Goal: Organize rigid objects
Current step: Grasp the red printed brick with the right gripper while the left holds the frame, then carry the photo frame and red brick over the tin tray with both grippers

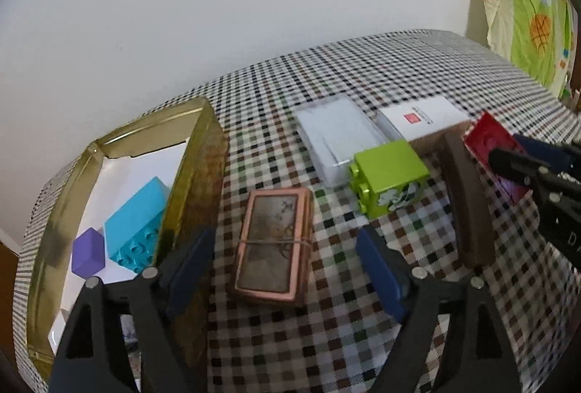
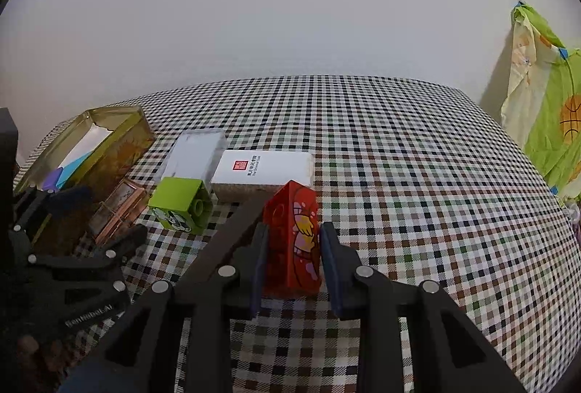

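Note:
My right gripper (image 2: 292, 256) is shut on a red block (image 2: 292, 240) with a cartoon print, held just above the checked tablecloth; the block also shows in the left wrist view (image 1: 494, 148). My left gripper (image 1: 283, 258) is open and empty, its jaws either side of a copper-framed flat case (image 1: 274, 244) lying on the cloth. A gold tin (image 1: 189, 175) at the left holds a cyan block (image 1: 136, 226) and a purple block (image 1: 88, 253). A green block (image 1: 390, 177) lies on its side.
A clear plastic box (image 1: 337, 135) and a white box with a red logo (image 1: 421, 118) lie behind the green block. A dark brown curved strip (image 1: 466, 200) lies beside them. A green printed cloth (image 2: 548, 124) hangs at the right. A plain wall stands behind the table.

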`<state>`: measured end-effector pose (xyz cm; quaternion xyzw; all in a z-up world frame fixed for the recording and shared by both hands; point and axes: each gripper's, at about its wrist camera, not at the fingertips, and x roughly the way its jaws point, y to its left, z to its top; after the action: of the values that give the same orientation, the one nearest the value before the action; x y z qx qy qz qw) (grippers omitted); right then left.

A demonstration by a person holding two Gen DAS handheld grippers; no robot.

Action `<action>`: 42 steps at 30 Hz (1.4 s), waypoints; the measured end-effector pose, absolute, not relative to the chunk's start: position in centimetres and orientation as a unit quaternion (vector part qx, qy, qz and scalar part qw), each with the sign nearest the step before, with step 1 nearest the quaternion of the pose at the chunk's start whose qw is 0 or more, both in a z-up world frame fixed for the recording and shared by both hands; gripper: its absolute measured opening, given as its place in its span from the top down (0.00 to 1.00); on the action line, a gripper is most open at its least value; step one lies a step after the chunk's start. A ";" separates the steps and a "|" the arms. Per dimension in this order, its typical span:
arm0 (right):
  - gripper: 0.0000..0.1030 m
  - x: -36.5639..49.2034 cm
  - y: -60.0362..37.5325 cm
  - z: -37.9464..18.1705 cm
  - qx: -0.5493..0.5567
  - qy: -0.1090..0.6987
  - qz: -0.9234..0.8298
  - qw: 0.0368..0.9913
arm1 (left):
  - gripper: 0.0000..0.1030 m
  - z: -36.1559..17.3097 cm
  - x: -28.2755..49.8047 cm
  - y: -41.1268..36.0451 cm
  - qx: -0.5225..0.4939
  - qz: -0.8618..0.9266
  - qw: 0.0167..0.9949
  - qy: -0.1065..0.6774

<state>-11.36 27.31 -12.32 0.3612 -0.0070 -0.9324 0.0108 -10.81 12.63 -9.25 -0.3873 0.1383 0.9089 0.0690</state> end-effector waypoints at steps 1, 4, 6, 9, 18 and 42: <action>0.70 -11.4 27.3 -12.4 0.361 -0.006 -0.932 0.011 | 0.17 -9.3 -10.9 12.5 -0.388 0.909 0.069 0.137; 0.70 -11.4 27.4 -12.5 0.362 -0.006 -0.932 0.012 | 0.14 -9.5 -11.5 12.2 -0.393 0.907 0.064 0.141; 0.70 -11.5 27.3 -12.5 0.363 -0.005 -0.932 0.011 | 0.12 -9.6 -11.6 12.2 -0.393 0.905 0.072 0.143; 0.70 -11.5 27.2 -12.6 0.363 0.002 -0.932 0.010 | 0.12 -9.8 -11.7 13.1 -0.396 0.902 0.066 0.160; 0.70 -11.9 26.8 -12.7 0.368 0.016 -0.930 0.003 | 0.25 -9.8 -11.2 14.4 -0.378 0.902 0.065 0.200; 0.70 -12.2 26.7 -12.8 0.368 0.027 -0.929 -0.001 | 0.25 -10.5 -12.4 13.4 -0.402 0.897 0.112 0.146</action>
<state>-12.21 26.73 -12.83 0.3682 0.0271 -0.9293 -0.0010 -12.39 13.41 -10.46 -0.4023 0.1464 0.8968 0.1121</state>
